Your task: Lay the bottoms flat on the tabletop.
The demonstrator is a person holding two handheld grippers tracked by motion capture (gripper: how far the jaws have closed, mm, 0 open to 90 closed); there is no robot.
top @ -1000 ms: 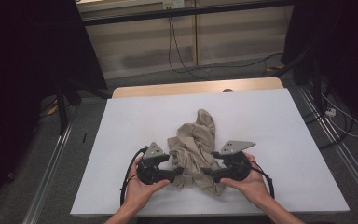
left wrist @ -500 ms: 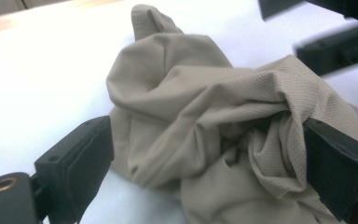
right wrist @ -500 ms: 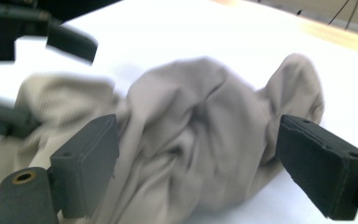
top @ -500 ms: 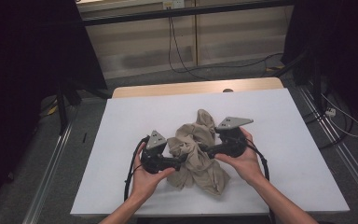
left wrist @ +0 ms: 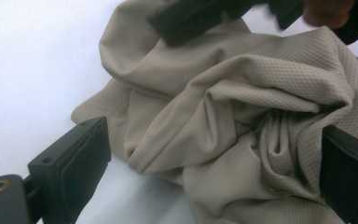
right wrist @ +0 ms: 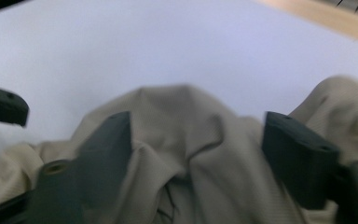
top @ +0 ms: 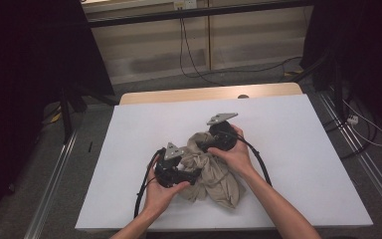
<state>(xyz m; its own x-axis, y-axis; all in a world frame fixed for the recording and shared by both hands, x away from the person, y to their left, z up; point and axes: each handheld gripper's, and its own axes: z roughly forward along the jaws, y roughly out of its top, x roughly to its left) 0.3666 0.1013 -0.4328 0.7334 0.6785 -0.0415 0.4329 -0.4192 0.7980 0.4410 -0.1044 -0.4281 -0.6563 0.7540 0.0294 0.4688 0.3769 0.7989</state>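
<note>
- Beige crumpled cloth (top: 214, 169) lies on the white table (top: 288, 149).
- Left gripper (left wrist: 205, 168) at its near-left side, jaws wide around folds.
- Right gripper (right wrist: 196, 154) at its far side, jaws wide astride cloth.

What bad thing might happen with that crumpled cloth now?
Both tongs stand open around folds of the beige cloth. The left tongs straddle a thick bunch, so closing might catch several layers at once. The right tongs look blurred, so they may grab the wrong fold and tangle the heap further.
</note>
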